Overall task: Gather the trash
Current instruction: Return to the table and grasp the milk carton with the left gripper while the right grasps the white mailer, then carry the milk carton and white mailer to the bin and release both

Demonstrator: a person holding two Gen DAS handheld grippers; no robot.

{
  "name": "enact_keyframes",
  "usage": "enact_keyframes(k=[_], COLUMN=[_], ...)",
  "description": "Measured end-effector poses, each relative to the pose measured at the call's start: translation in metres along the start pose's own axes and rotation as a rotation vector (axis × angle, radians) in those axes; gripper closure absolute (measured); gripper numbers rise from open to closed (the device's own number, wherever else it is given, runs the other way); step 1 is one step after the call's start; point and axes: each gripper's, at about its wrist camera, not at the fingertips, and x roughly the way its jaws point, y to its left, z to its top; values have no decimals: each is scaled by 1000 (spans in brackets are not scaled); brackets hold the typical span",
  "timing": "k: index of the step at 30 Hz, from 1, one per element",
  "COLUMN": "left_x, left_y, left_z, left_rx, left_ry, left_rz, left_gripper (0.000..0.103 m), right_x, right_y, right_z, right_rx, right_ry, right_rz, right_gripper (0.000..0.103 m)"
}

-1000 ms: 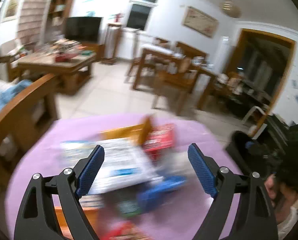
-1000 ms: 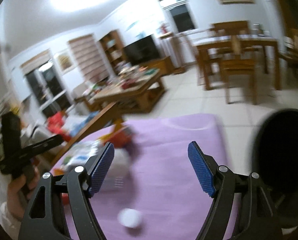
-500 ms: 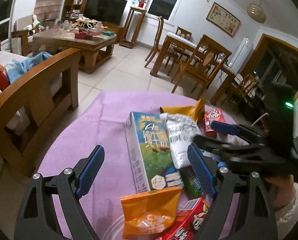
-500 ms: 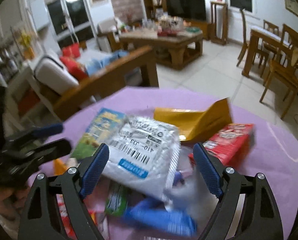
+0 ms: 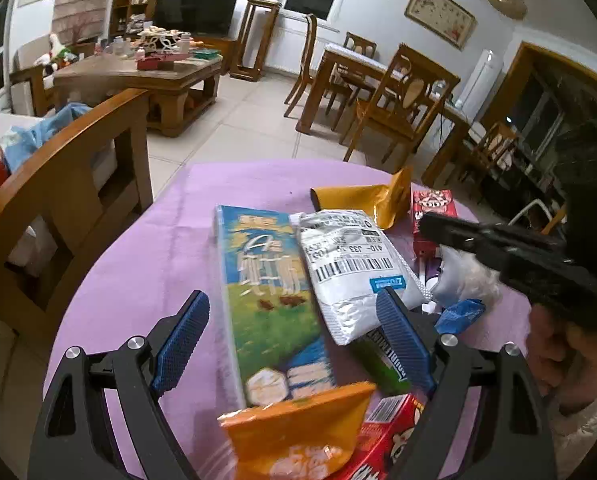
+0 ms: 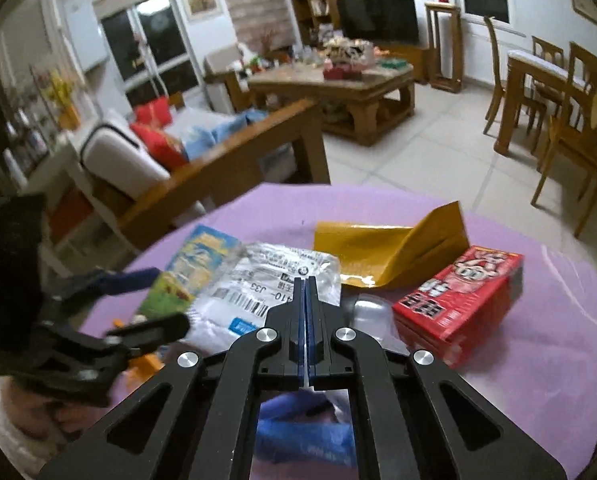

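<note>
Since half a sec ago the right gripper (image 6: 306, 292) has gone from wide open to jaws pressed together over the trash pile, seemingly pinching something thin — a sliver of clear or white film shows between the pads, but I can't tell which piece. Left gripper (image 5: 292, 332) is wide open, holding nothing, straddling the flat milk carton (image 5: 266, 292) on the purple table (image 5: 146, 248). To do this well: lift slowly, check the pinch holds, don't drag neighbours. Crinkly silver mailer bag (image 6: 266, 284) is slippery; gold foil pouch (image 6: 382, 248) creased, stiff; red box (image 6: 458, 304) rigid cardboard; orange snack bag (image 5: 298, 428) soft.
</note>
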Motion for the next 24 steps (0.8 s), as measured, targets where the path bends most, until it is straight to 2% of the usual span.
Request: enact_keyframes(k=[2,3,4,6,7,8,9,13,18,19,20,23,24], left_x=[8,11,14,14,13,11,9,6,10,11,12,10,9], left_y=[-5,-6,-4,5,11,16,19,30,34,36,39,42,43], left_z=[1,2,2,2,2,1,0,-3,-7,-8,-8,-9,-10], left_rx=[21,22,12,-37,-62,-84,-95,-125,-120,-129,-140,-145,-150], left_ry=[20,28,33,32,30,25,19,12,31,32,35,21,17], left_rz=[33,45,57,42,21,4,5,10,-24,-23,-31,-30,-34], left_gripper=[19,23,36,48,49,49,49,52,53,52,52,52,52], right_x=[-7,-7,-5,1,7,8,11,38,66,69,72,62,57], right_y=[-2,-2,-1,2,6,6,7,18,32,33,37,45,46], right_z=[-2,-3,-6,-8,-8,-8,-8,-4,2,3,2,5,5], right_rx=[4,1,-1,-7,-9,0,7,22,5,4,0,-48,-51], right_ry=[-3,10,26,68,73,72,76,140,211,224,231,174,156], right_rz=[4,10,13,-5,-7,-2,7,-18,-2,22,34,-2,-3], right_gripper=[101,101,100,78,48,31,29,29,30,41,47,71,74])
